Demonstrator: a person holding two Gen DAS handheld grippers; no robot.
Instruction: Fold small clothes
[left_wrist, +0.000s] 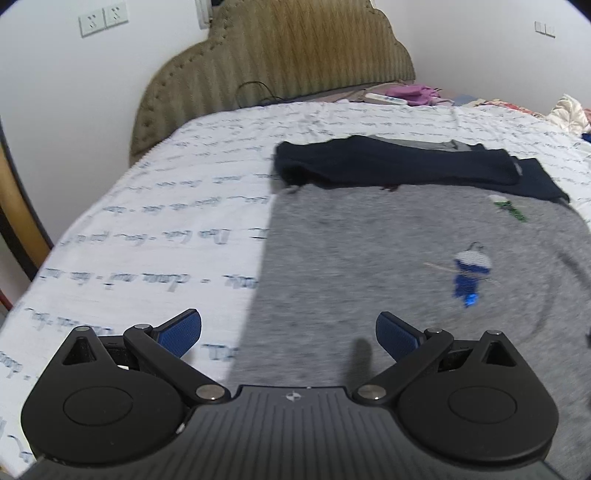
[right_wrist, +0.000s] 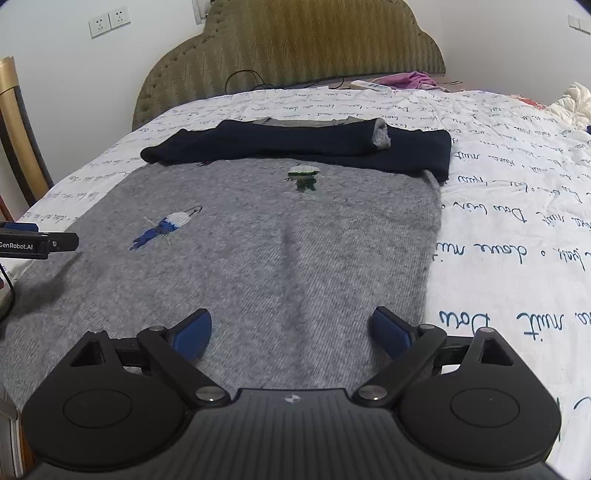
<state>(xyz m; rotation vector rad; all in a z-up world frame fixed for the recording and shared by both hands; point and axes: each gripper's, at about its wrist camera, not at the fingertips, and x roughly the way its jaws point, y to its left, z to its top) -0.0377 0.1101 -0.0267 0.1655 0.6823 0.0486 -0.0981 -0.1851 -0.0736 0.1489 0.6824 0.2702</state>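
Observation:
A small grey knit sweater (left_wrist: 369, 251) (right_wrist: 266, 236) lies flat on the bed, with small embroidered blue and green figures on it. Its dark navy sleeves (left_wrist: 399, 166) (right_wrist: 303, 146) are folded across its top edge. My left gripper (left_wrist: 289, 334) is open and empty, hovering over the sweater's lower left edge. My right gripper (right_wrist: 291, 330) is open and empty over the sweater's lower right part. The left gripper's body (right_wrist: 37, 242) shows at the left edge of the right wrist view.
The bed is covered by a white sheet (left_wrist: 147, 229) (right_wrist: 517, 229) with printed script. An olive padded headboard (left_wrist: 288, 55) (right_wrist: 295, 48) stands at the far end. Pink clothing (left_wrist: 413, 92) (right_wrist: 410, 79) and a white remote lie near it. A wooden post (right_wrist: 18, 140) stands at left.

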